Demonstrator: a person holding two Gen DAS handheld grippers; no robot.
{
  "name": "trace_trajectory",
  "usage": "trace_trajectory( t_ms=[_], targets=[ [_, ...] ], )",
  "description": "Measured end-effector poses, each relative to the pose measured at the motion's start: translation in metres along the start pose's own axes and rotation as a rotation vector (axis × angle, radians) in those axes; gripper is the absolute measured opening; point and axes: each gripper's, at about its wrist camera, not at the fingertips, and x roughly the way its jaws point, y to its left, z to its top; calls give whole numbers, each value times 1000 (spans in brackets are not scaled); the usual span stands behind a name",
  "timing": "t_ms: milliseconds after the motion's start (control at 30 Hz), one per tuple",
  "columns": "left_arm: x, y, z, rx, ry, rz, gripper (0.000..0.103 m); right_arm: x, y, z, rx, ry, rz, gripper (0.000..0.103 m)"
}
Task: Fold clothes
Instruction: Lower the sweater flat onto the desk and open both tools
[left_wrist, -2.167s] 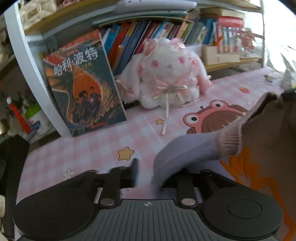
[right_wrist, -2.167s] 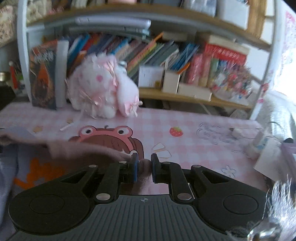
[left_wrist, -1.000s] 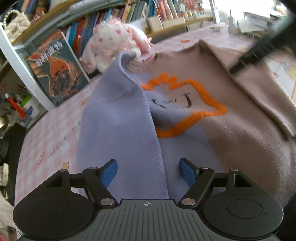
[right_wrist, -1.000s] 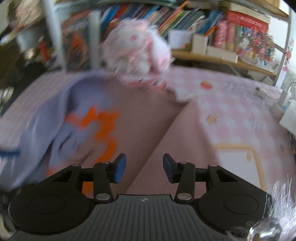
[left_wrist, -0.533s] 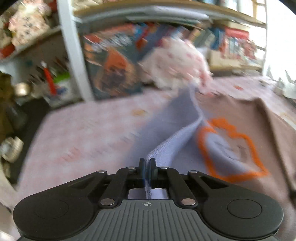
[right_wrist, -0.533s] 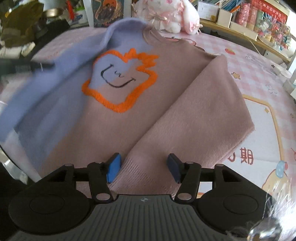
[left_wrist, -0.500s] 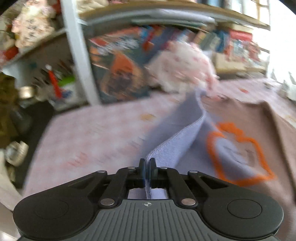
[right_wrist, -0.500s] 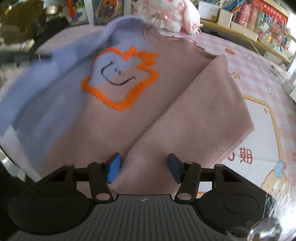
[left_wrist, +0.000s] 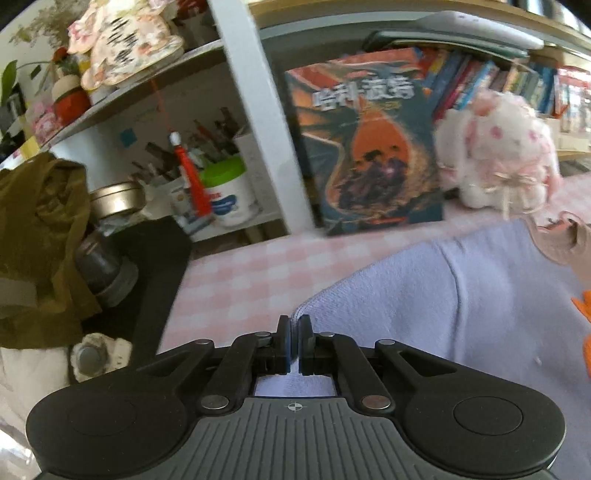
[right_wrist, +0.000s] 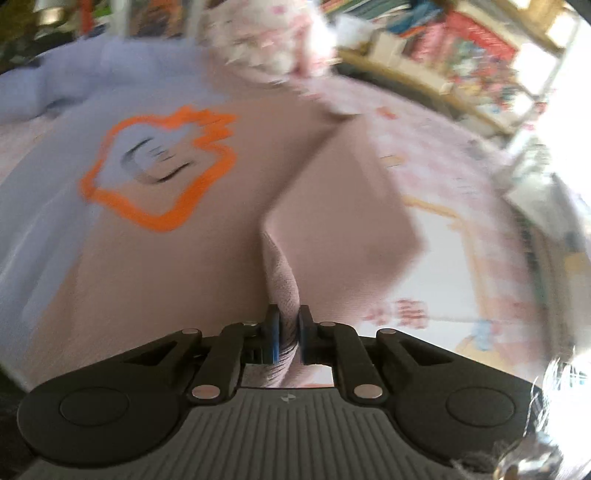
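A sweater, lilac on one half and dusty pink on the other, with an orange-outlined face patch (right_wrist: 159, 166), lies spread on the pink checked table. My left gripper (left_wrist: 294, 332) is shut on the lilac edge of the sweater (left_wrist: 443, 295). My right gripper (right_wrist: 286, 328) is shut on a pinched ridge of the pink hem of the sweater (right_wrist: 221, 266). The pink sleeve (right_wrist: 354, 192) lies folded over the body. The right wrist view is motion-blurred.
A large book (left_wrist: 369, 140) and a white and pink plush rabbit (left_wrist: 498, 147) stand at the back against the bookshelf. A white shelf post (left_wrist: 258, 110), jars and an olive cloth (left_wrist: 40, 240) are at the left. The pink checked table (left_wrist: 236, 280) ends at a dark edge on the left.
My right gripper has closed on the pink hem; it was open half a second ago. My left gripper stays shut on the lilac edge and has swung left and lower.
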Motion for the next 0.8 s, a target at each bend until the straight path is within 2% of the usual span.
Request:
trace_trajectory(
  t_ms=[67, 167, 200, 267, 333, 400, 500, 600, 733, 800],
  targets=[
    [8, 7, 0, -10, 30, 33, 13, -1, -19, 6, 40, -21, -61, 8],
    [6, 14, -2, -60, 30, 67, 16, -1, -49, 17, 82, -52, -150, 8],
    [-1, 15, -3, -83, 7, 62, 21, -1, -60, 21, 93, -63, -181, 8],
    [-20, 9, -7, -118, -62, 26, 43, 1, -81, 31, 109, -84, -236, 8],
    [-38, -3, -13, -122, -119, -23, 53, 5, -102, 42, 115, -104, -289, 8],
    [-50, -26, -22, -81, -118, -77, 53, 12, -125, 54, 114, -115, -352, 8],
    [-59, -62, -39, -15, -55, -126, 53, 31, -161, 68, 108, -84, -426, 8],
    [-65, -93, -59, 20, 20, -154, 53, 60, -194, 73, 112, -8, -430, 8],
    [-73, -115, -77, 23, 89, -150, 53, 99, -212, 74, 57, 56, -437, 9],
    [-76, -120, -82, 22, 115, -130, 54, 114, -217, 74, 56, 60, -450, 26]
  ],
)
